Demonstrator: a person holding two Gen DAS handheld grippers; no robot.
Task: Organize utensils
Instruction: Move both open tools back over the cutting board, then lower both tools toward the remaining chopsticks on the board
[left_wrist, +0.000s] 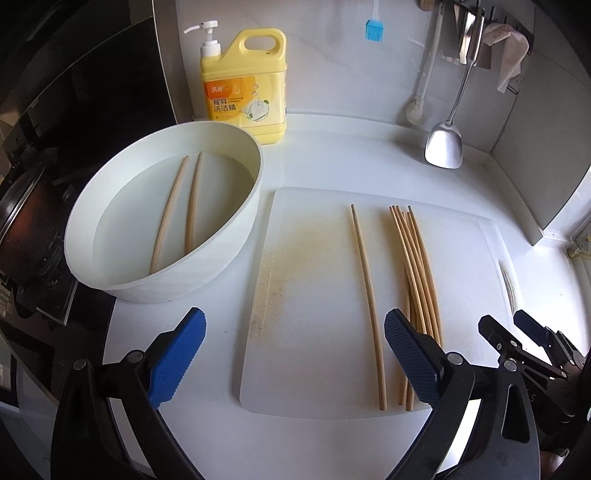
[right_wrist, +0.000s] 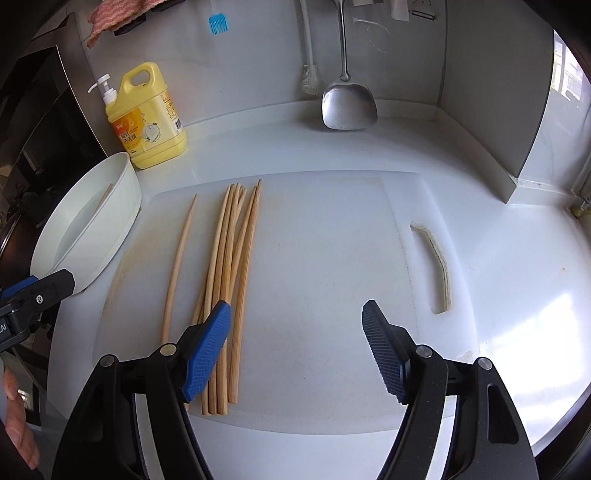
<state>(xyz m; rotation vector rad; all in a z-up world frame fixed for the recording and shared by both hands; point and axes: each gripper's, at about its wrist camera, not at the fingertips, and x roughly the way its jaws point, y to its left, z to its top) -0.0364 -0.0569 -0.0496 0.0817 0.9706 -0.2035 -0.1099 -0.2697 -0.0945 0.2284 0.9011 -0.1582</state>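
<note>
A white cutting board (left_wrist: 314, 280) (right_wrist: 325, 266) carries a bundle of several wooden chopsticks (left_wrist: 417, 273) (right_wrist: 232, 258), with a single chopstick (left_wrist: 367, 295) (right_wrist: 179, 266) lying apart to their left. Two more chopsticks (left_wrist: 181, 206) lie in water inside a white basin (left_wrist: 236, 221) (right_wrist: 122, 206). My left gripper (left_wrist: 295, 354) is open above the board's near edge, nothing between its blue pads. My right gripper (right_wrist: 295, 350) is open too, over the board just right of the bundle; its left pad overlaps the bundle in the right wrist view. In the left wrist view it shows at the right edge (left_wrist: 513, 325).
A yellow dish-soap jug (left_wrist: 245, 85) (right_wrist: 147, 118) stands behind the basin. A steel spatula (left_wrist: 445, 144) (right_wrist: 349, 107), a white brush (left_wrist: 417, 110) and a blue silicone brush (left_wrist: 373, 29) hang at the back wall. A dark stove area (left_wrist: 37, 203) lies left. A hand (right_wrist: 16, 417) shows at lower left.
</note>
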